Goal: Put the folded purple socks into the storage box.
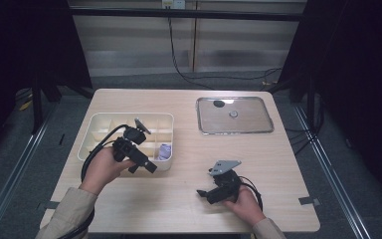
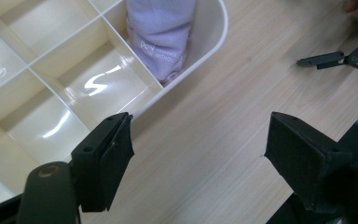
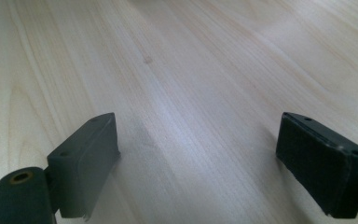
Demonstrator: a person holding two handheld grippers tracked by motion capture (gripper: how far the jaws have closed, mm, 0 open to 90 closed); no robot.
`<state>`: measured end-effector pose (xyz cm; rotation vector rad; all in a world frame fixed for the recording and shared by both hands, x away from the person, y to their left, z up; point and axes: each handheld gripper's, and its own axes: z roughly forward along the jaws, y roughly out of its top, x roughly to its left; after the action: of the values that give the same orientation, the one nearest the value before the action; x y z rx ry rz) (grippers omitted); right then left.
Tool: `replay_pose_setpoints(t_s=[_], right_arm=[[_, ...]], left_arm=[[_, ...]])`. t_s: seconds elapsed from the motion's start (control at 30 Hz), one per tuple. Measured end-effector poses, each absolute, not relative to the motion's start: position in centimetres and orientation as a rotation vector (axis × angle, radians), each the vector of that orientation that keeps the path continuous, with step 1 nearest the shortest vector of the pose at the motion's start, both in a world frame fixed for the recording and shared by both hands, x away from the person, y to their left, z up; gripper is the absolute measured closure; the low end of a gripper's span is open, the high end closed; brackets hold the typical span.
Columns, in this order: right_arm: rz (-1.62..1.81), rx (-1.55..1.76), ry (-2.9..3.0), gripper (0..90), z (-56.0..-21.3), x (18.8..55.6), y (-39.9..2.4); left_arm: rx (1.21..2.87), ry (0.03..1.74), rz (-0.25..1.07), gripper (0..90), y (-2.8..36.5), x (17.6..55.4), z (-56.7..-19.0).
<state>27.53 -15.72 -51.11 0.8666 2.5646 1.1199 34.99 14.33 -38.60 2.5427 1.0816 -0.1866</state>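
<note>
I judge I'm at the approach: my left gripper point(image 1: 148, 166) hangs at the near corner of the cream plastic divided tray point(image 1: 95, 122), jaws spread and empty, with the lilac folded cloth point(image 2: 161, 37) lying in that tray's corner compartment just beyond them. My right gripper point(image 1: 203, 193) rests right of the tray on the pale wooden table point(image 1: 189, 209), jaws released, nothing between. Next I'd dip the left jaws into that compartment and straddle the cloth.

One divided tray point(image 1: 95, 125), one lilac cloth point(image 1: 164, 150), one metal tray point(image 1: 206, 128), two claws.
</note>
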Motion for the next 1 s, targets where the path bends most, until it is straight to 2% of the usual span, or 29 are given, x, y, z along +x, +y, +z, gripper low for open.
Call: replay_pose_setpoints(t_s=[1.0], right_arm=[[1.119, 0.863, 2.566, 12.2, -51.1, 27.5, -15.7]], left_arm=[[2.546, 1.070, -0.218, 22.2, 14.9, 33.3, -41.2]])
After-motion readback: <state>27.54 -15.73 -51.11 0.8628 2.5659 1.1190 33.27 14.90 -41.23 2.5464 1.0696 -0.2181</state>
